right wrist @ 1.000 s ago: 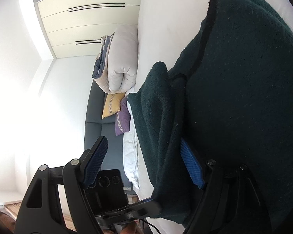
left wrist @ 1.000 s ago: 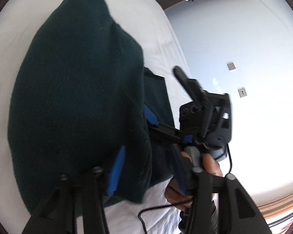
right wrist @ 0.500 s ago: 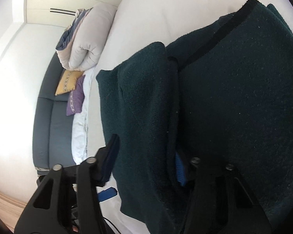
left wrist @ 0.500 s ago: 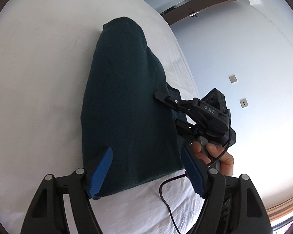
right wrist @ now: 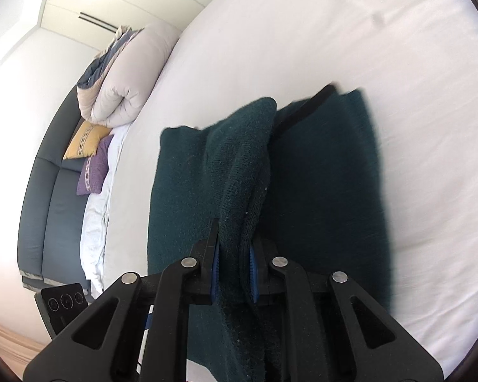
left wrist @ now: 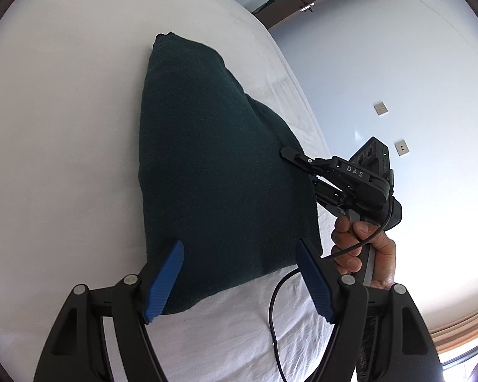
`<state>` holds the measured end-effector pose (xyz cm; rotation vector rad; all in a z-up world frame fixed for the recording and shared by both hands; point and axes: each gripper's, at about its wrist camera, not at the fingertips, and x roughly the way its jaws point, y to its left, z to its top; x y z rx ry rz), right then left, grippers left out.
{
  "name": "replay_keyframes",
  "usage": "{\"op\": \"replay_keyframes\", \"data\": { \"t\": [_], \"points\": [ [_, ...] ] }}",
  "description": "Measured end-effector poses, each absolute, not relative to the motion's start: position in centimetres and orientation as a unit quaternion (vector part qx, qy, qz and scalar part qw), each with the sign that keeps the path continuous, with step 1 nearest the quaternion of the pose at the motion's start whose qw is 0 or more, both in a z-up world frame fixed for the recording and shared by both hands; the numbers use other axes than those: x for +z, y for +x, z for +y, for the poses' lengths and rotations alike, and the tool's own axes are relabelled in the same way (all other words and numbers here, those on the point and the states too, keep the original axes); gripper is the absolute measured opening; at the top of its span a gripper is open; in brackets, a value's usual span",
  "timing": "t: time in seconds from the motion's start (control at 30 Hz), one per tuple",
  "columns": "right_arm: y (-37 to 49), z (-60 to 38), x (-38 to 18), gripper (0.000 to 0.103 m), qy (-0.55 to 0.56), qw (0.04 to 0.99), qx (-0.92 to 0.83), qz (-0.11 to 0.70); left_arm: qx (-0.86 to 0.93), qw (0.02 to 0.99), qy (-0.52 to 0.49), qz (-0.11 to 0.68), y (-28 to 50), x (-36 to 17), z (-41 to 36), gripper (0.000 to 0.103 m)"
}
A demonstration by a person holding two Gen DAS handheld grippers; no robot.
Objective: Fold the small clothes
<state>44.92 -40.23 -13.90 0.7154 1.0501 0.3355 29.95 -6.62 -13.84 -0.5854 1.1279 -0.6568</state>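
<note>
1. The right gripper [right wrist: 235, 265] is closing, its blue pads pinching a raised ridge of the dark green knitted garment [right wrist: 318, 197]; the pad faces are mostly buried in the knit.
2. The left gripper [left wrist: 239, 281] stands wide apart above the garment's near edge, pads clear of the fabric.
3. The garment lies on the white bed [left wrist: 54, 127], its far edge blurred in the right wrist view.
4. A hand [left wrist: 363, 245] holds the right gripper's handle, which hides the palm.
5. A rolled cream duvet [right wrist: 127, 73] sits beyond.
</note>
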Motion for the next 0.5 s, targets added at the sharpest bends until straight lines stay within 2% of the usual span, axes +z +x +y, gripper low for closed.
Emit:
{"op": "replay_keyframes", "data": {
  "t": [0.33,0.5],
  "points": [
    [44.0,-44.9,-14.2,0.013,0.344,0.791,0.129,0.49,-0.3,0.762,-0.234,0.525,30.4,-13.4,-9.8,0.074],
    [44.4,-46.3,-17.1,0.013,0.343,0.791,0.128,0.491,-0.293,0.773,-0.222,0.518,30.6,-13.1,-10.2,0.074]
  ]
}}
